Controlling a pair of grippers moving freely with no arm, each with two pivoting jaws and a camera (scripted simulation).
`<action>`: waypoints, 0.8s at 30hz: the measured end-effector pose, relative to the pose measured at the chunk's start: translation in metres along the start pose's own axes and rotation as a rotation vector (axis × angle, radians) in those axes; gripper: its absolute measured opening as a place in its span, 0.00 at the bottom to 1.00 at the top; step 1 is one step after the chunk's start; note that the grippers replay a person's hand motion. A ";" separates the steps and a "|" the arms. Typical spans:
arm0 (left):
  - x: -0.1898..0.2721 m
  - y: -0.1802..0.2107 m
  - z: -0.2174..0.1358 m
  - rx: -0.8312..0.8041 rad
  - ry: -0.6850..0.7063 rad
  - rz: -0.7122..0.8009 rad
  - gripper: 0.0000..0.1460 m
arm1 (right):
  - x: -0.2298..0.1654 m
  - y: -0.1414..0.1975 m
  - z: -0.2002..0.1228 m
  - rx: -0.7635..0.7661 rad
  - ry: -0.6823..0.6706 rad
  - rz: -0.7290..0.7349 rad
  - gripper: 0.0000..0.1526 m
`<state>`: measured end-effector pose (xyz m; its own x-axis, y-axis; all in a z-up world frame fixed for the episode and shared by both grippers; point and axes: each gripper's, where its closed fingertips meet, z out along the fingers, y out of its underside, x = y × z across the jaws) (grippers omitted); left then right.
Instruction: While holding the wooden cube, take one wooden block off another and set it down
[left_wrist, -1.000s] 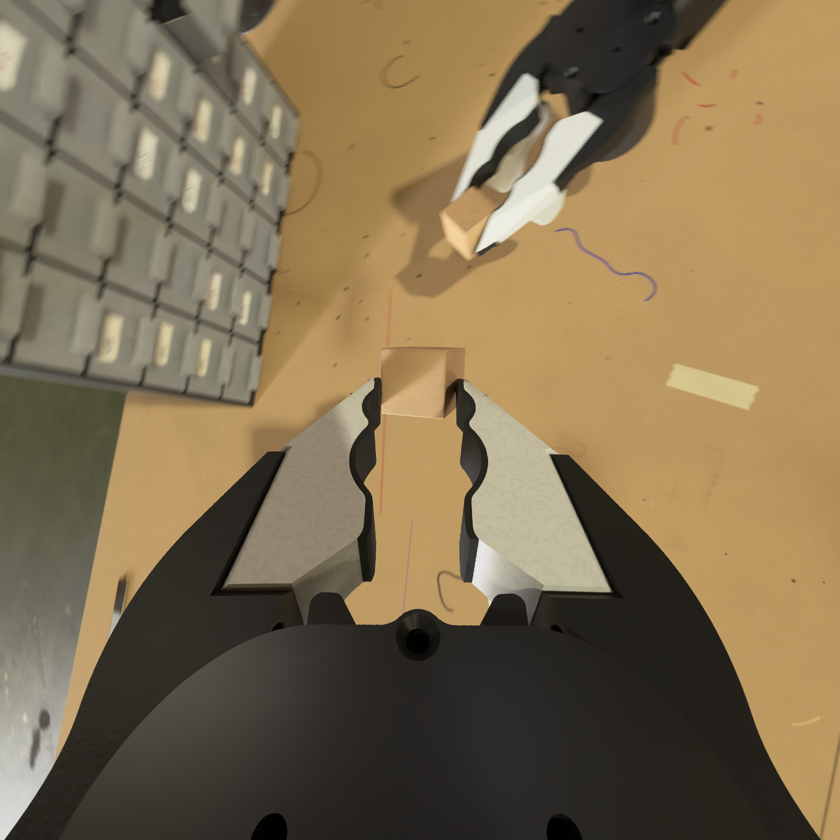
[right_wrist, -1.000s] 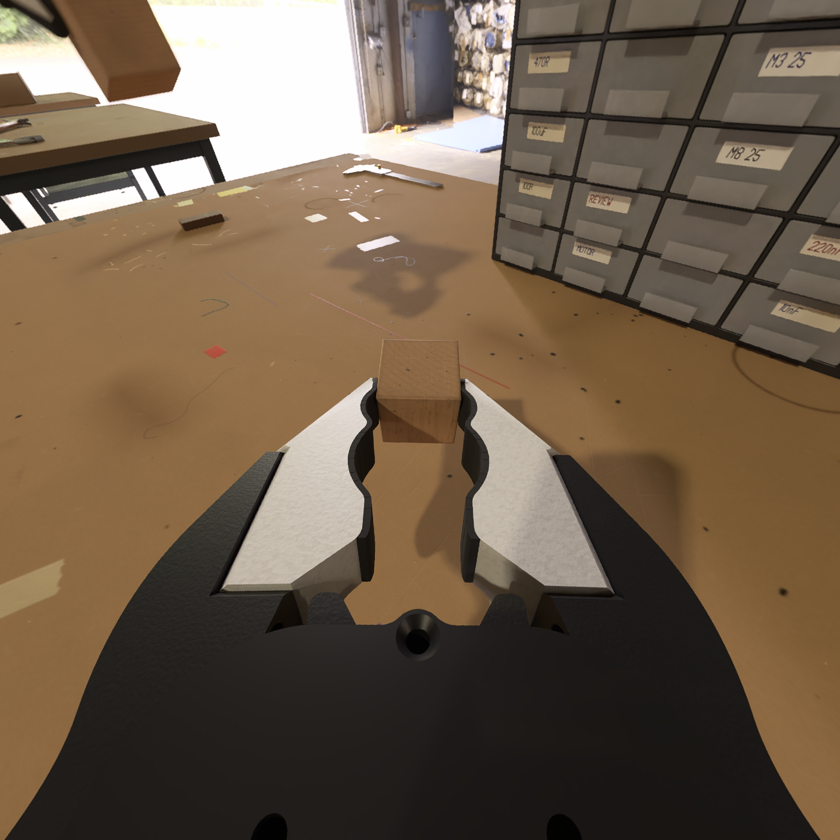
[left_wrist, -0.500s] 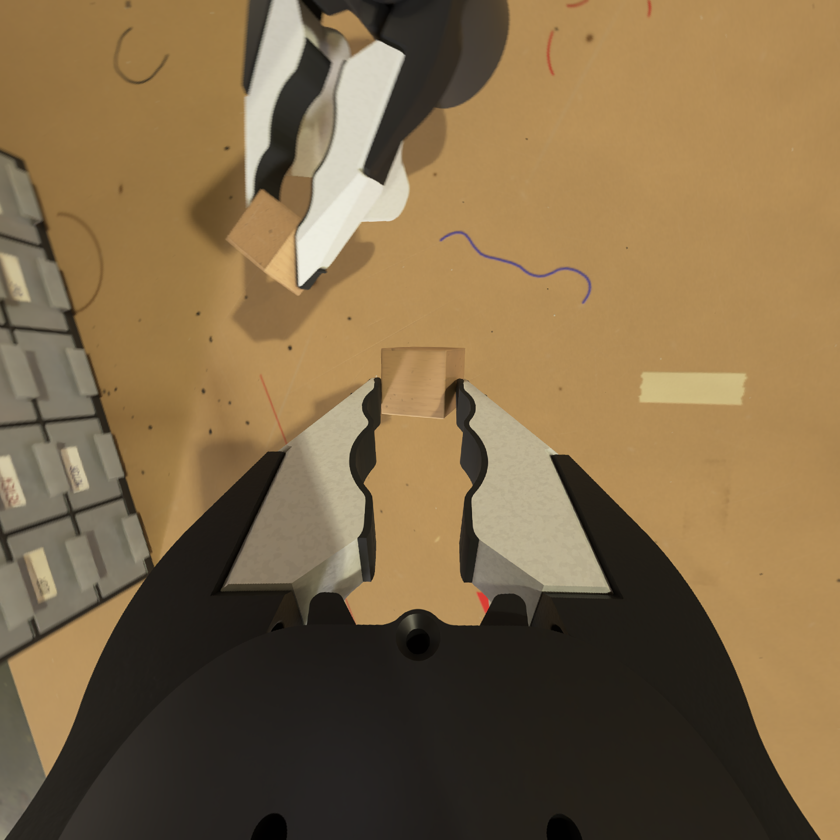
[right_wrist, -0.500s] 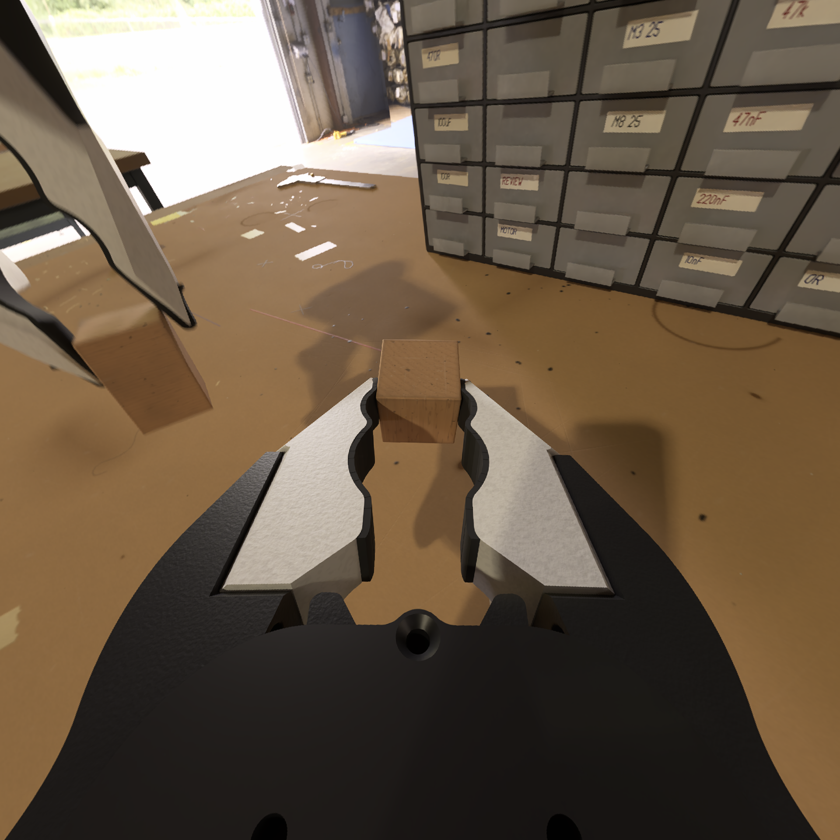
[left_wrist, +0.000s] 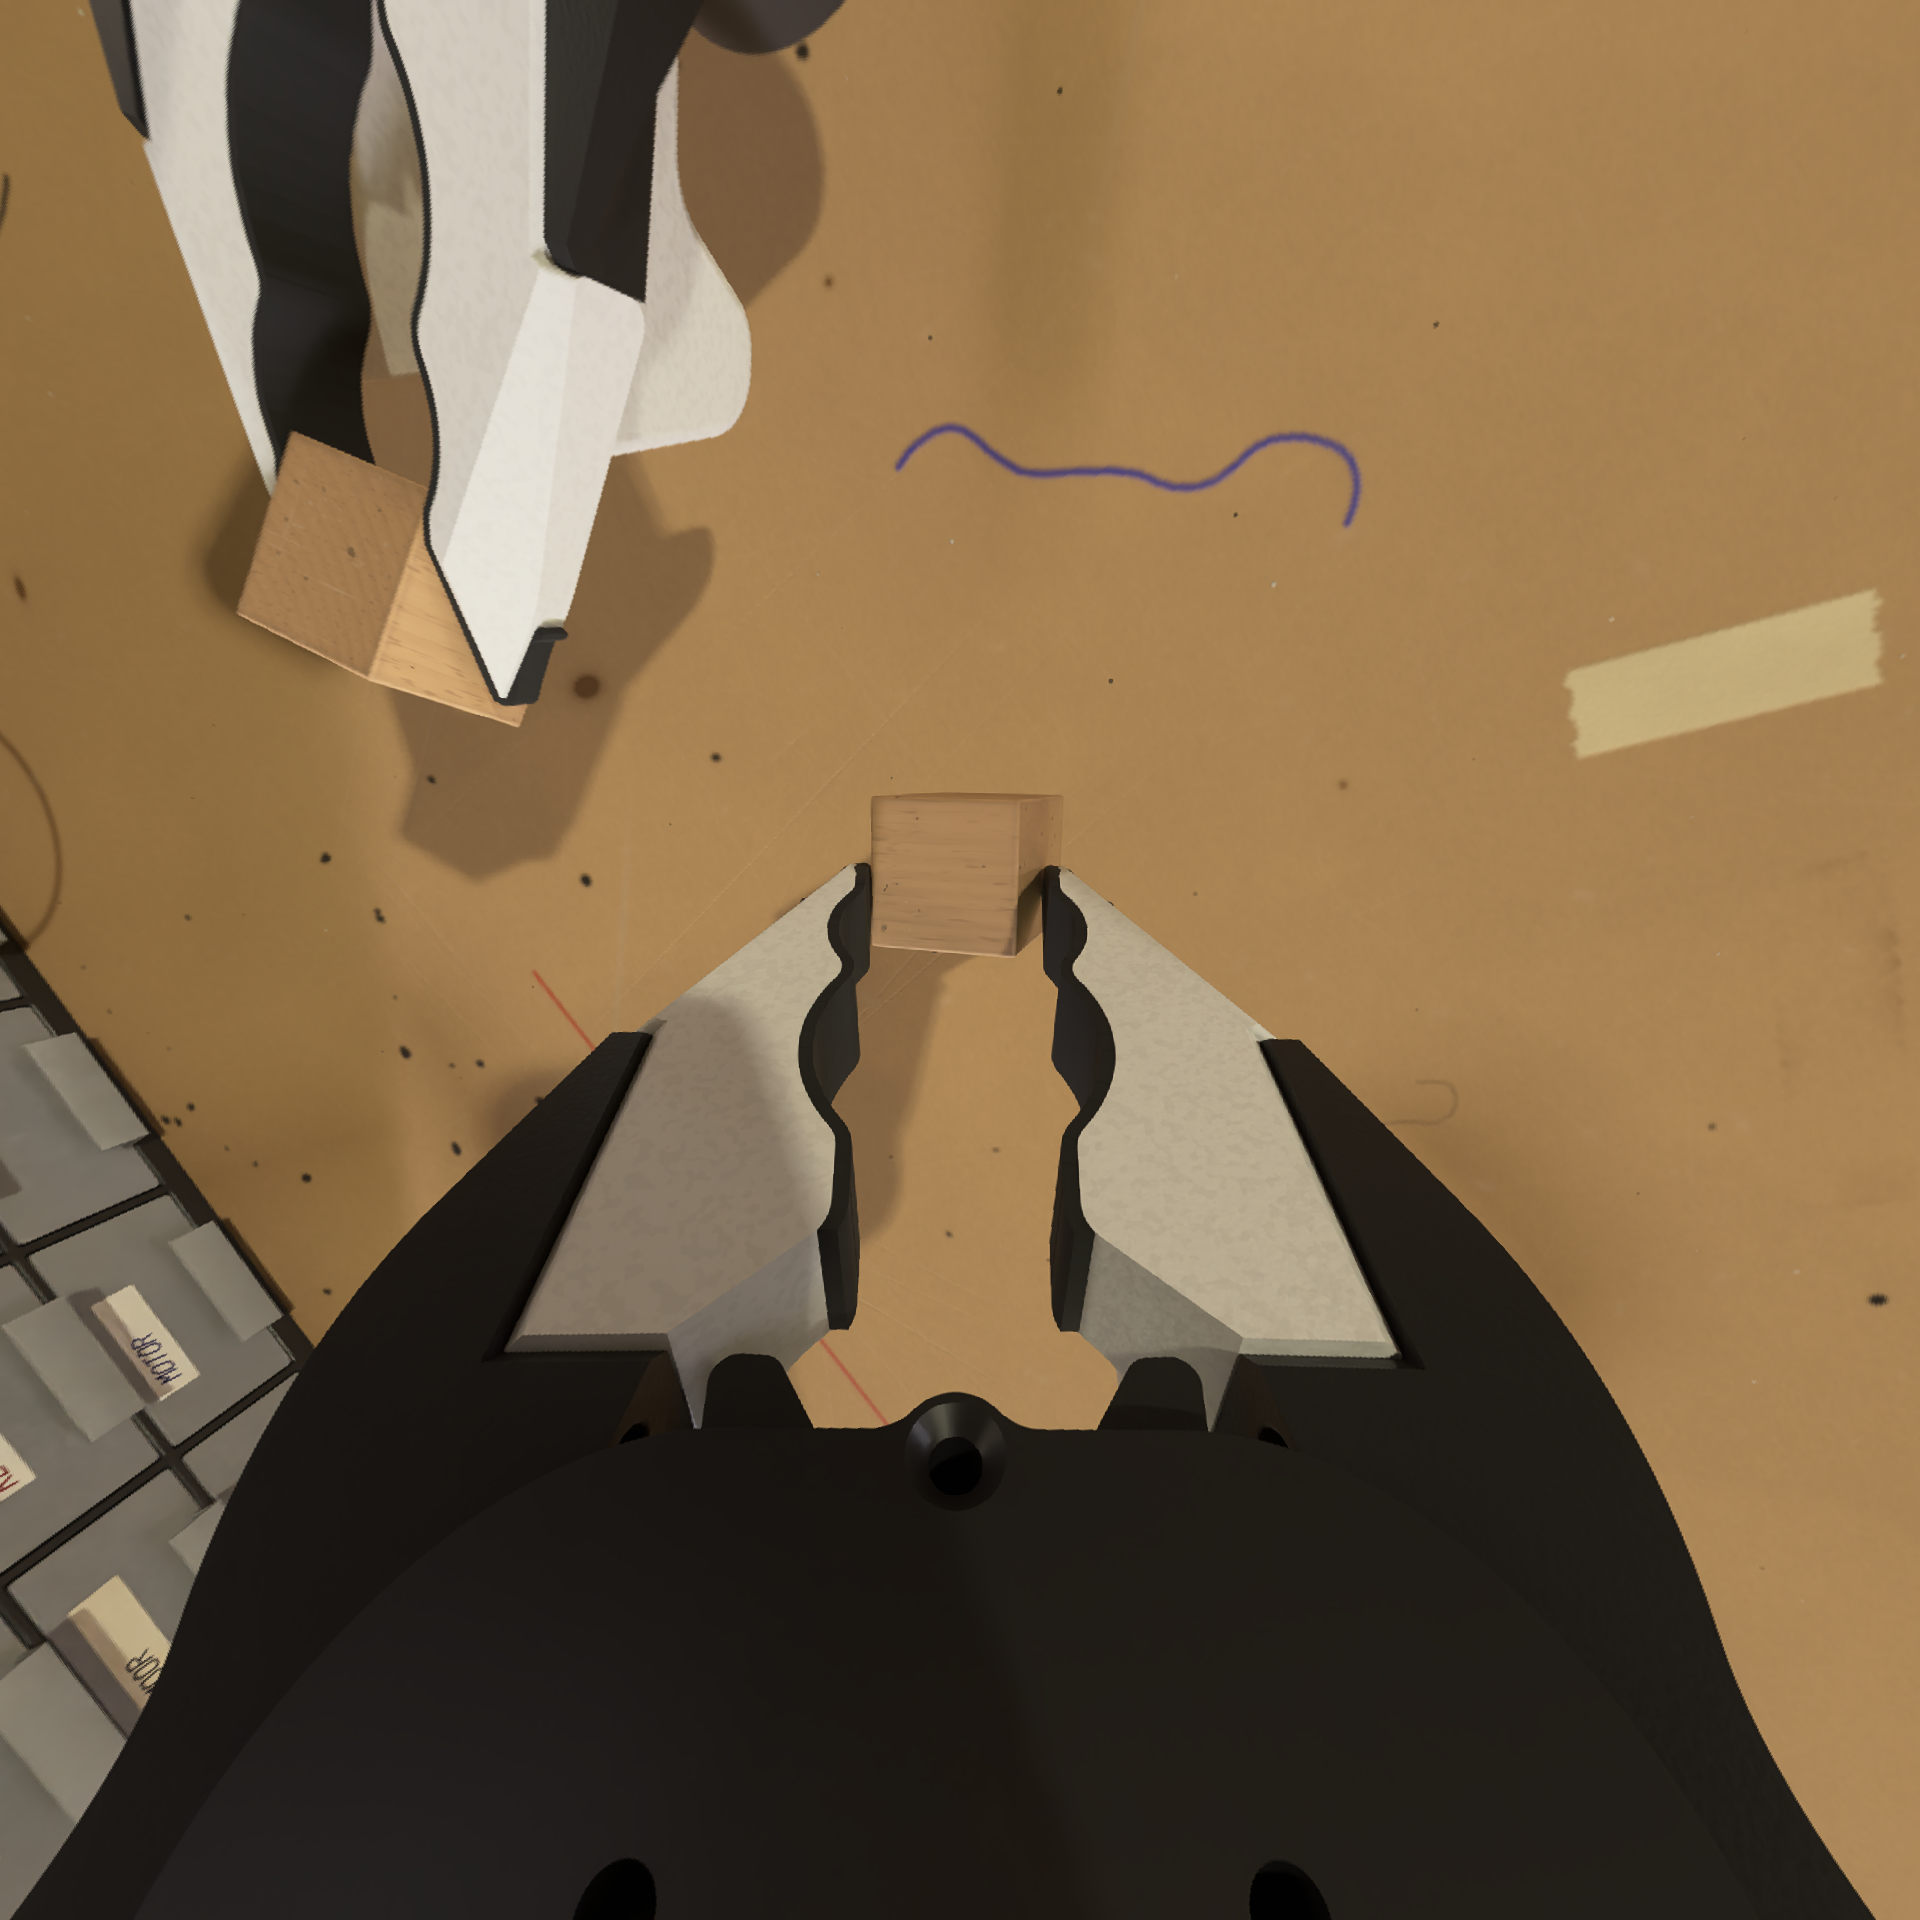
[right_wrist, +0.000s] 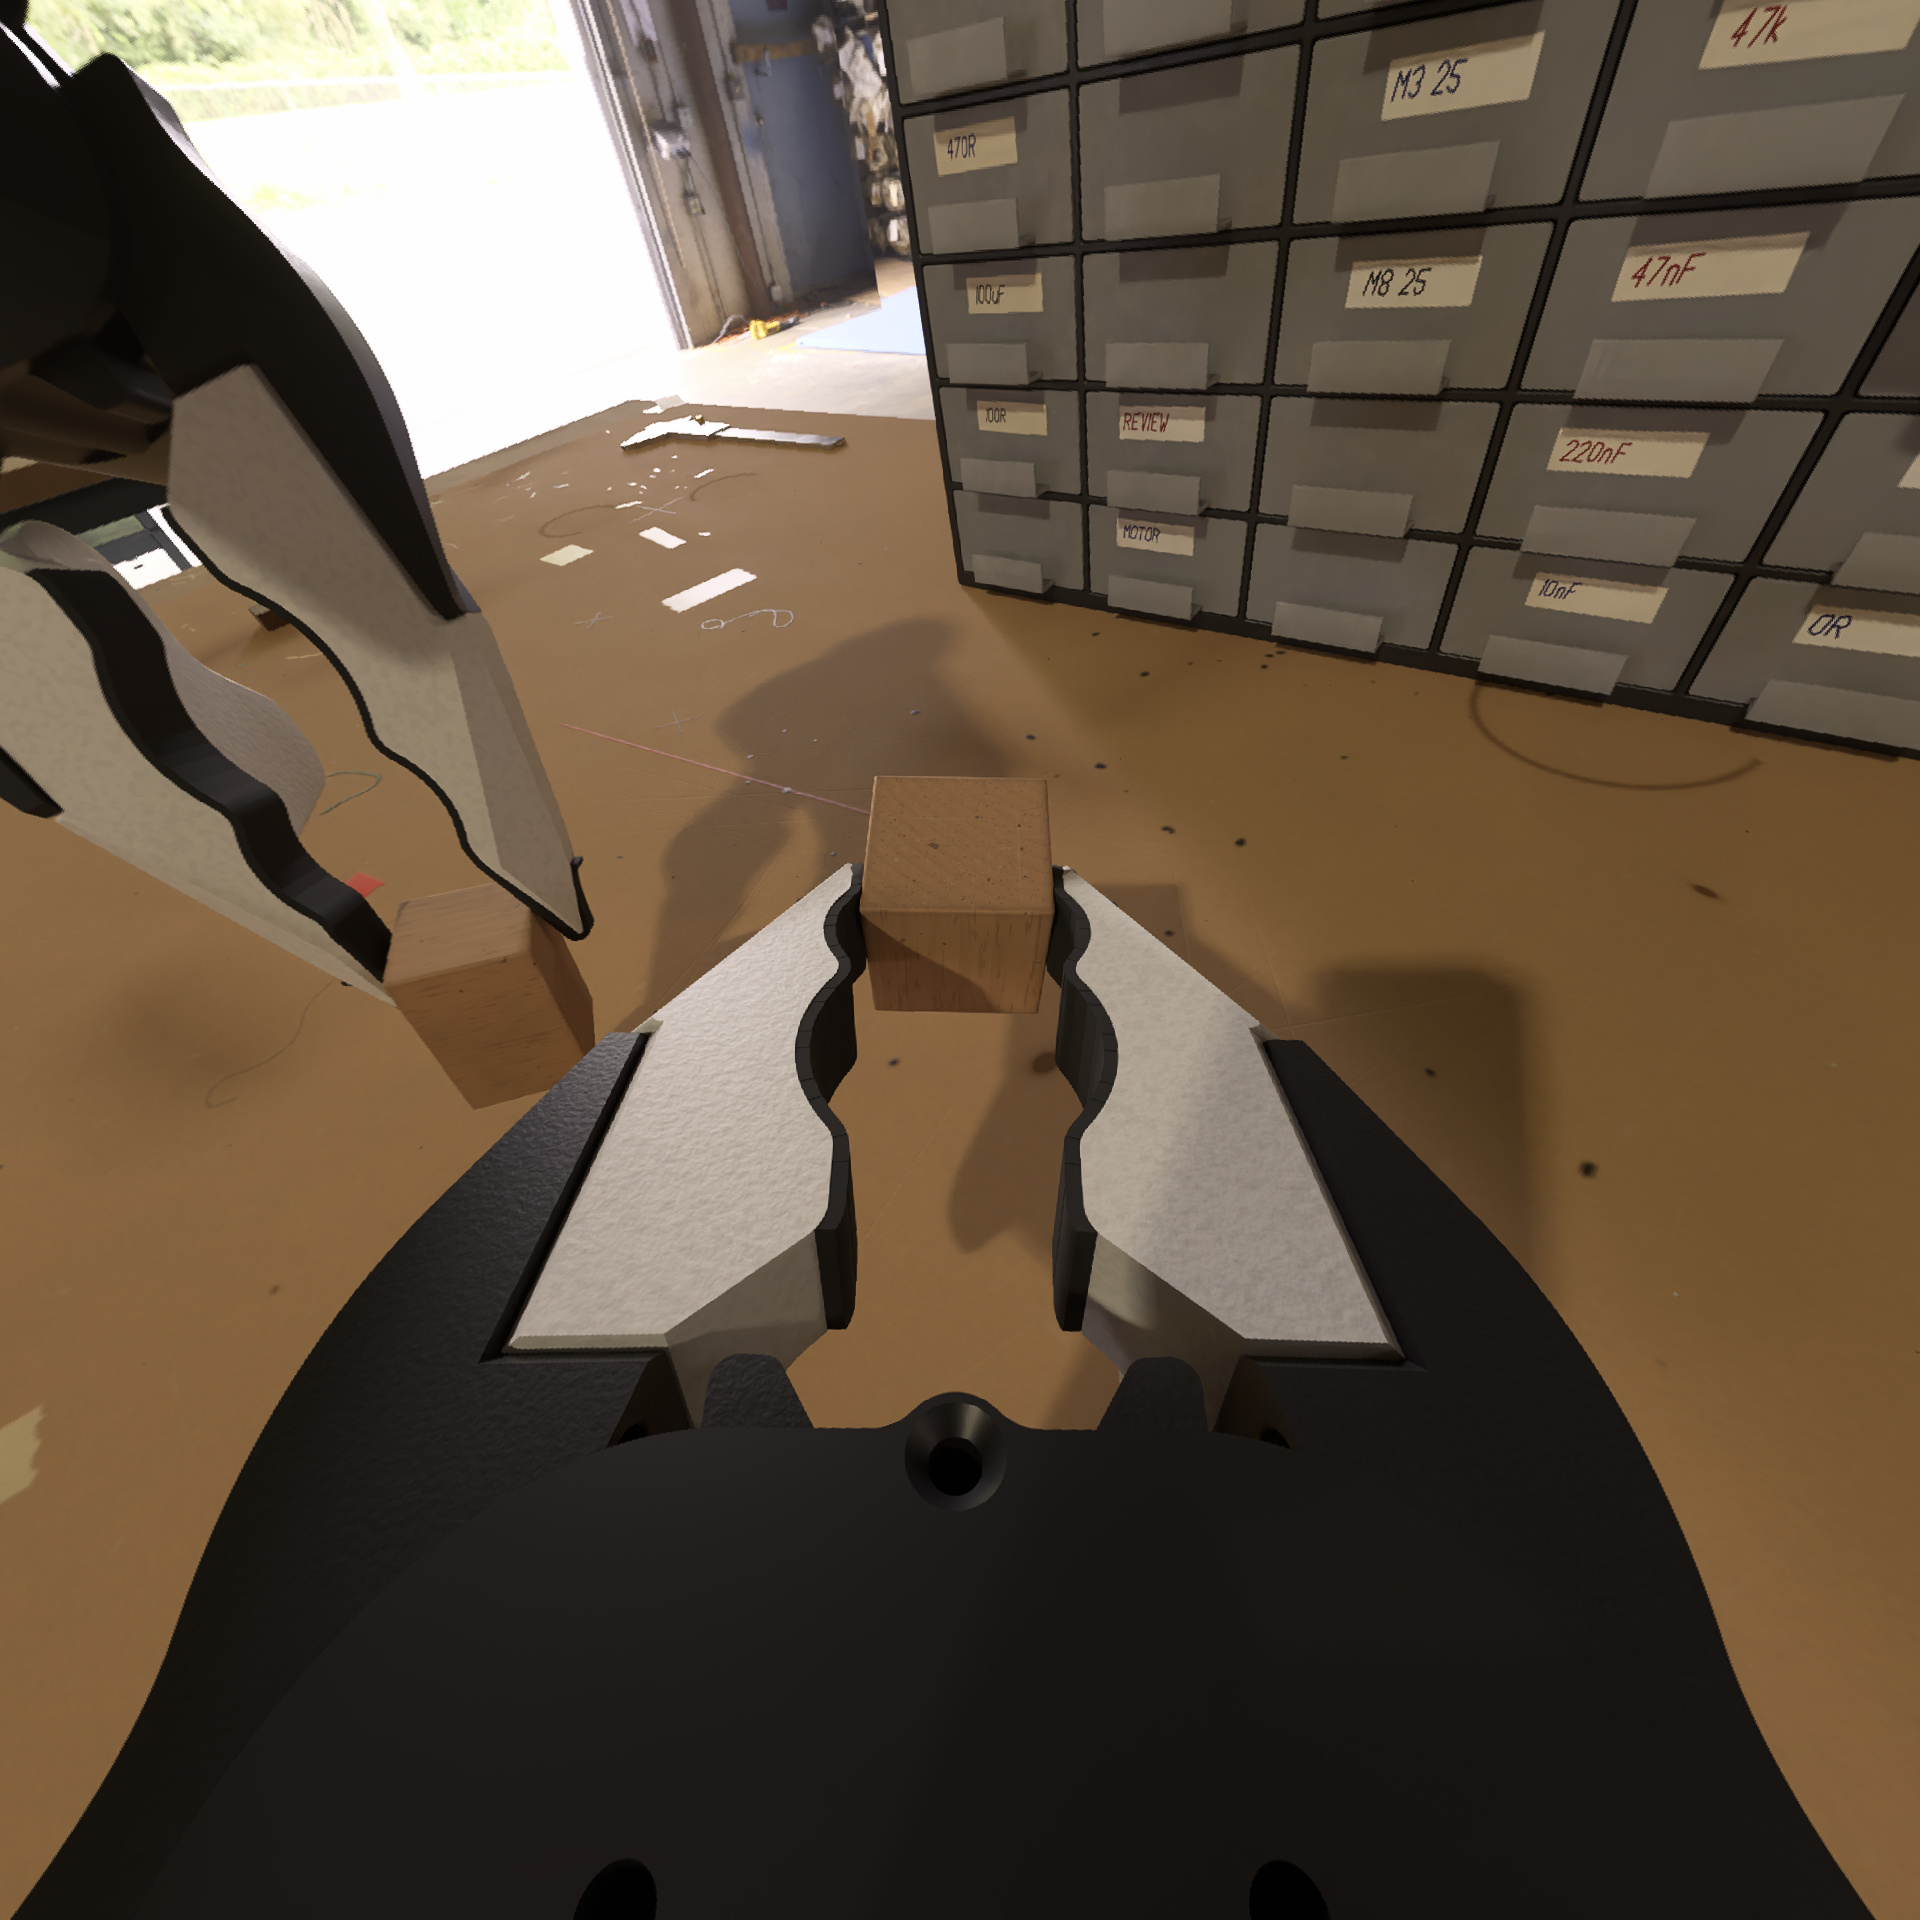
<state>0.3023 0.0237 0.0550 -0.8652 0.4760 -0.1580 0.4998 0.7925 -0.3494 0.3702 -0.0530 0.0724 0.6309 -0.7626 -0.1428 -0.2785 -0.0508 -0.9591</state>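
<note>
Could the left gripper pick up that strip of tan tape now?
Probably not: the left gripper is shut on a wooden cube, so its fingers are occupied. The tape strip itself lies unobstructed on the tabletop.

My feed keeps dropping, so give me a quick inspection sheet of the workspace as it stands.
Surface: brown workbench, speckled, pen marks.
Job's things: two wooden cubes, one in the left hand-held gripper, one in the right hand-held gripper; no stacked blocks in view.
Clutter: tape strip, blue squiggle, metal tool far off.
Grippers: both shut on cubes, close together.
Cables: nothing seen.
Surroundings: grey drawer cabinet, open doorway.
</note>
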 end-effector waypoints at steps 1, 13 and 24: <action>0.000 0.001 0.001 -0.002 0.004 0.001 0.22 | 0.000 0.000 0.000 -0.001 0.000 -0.001 0.22; 0.000 0.006 0.011 0.017 0.043 -0.001 0.22 | 0.000 0.001 0.001 -0.005 -0.001 -0.002 0.22; 0.002 0.011 0.015 0.020 0.060 0.010 0.22 | -0.001 0.001 0.001 -0.006 -0.003 -0.003 0.22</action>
<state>0.3053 0.0279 0.0368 -0.8560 0.5060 -0.1063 0.5068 0.7804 -0.3662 0.3702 -0.0516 0.0709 0.6342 -0.7602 -0.1409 -0.2807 -0.0566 -0.9581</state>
